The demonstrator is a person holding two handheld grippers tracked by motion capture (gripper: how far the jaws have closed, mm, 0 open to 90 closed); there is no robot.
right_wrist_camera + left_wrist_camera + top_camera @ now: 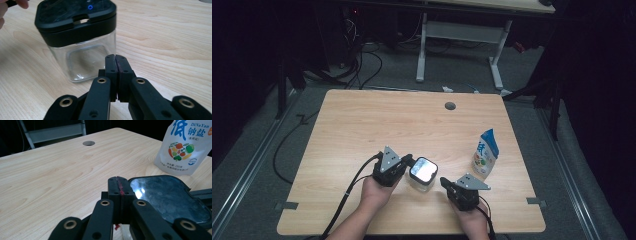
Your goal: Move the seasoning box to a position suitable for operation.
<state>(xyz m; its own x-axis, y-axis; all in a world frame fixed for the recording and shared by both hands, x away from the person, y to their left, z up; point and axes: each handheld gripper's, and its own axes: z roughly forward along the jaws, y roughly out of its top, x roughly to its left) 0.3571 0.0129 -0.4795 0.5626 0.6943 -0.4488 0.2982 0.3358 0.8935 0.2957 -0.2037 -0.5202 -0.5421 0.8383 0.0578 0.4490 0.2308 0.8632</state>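
A clear square jar [422, 174] with a black lid stands on the wooden table [377, 125] near its front edge. My left gripper [408, 161] is at the jar's left, its jaws shut against each other just beside the lid [170, 197]. In the left gripper view the left gripper [119, 185] holds nothing. My right gripper [443, 181] lies to the jar's right, also shut and empty. In the right gripper view the right gripper [115, 64] sits low in front of the jar [80, 37], close to its glass wall.
A white and blue salt pouch [485, 152] stands upright to the right of the jar, large in the left gripper view [185, 147]. A round cable hole [450, 106] lies at the table's far edge. A white-legged desk [459, 35] and cables sit on the floor beyond.
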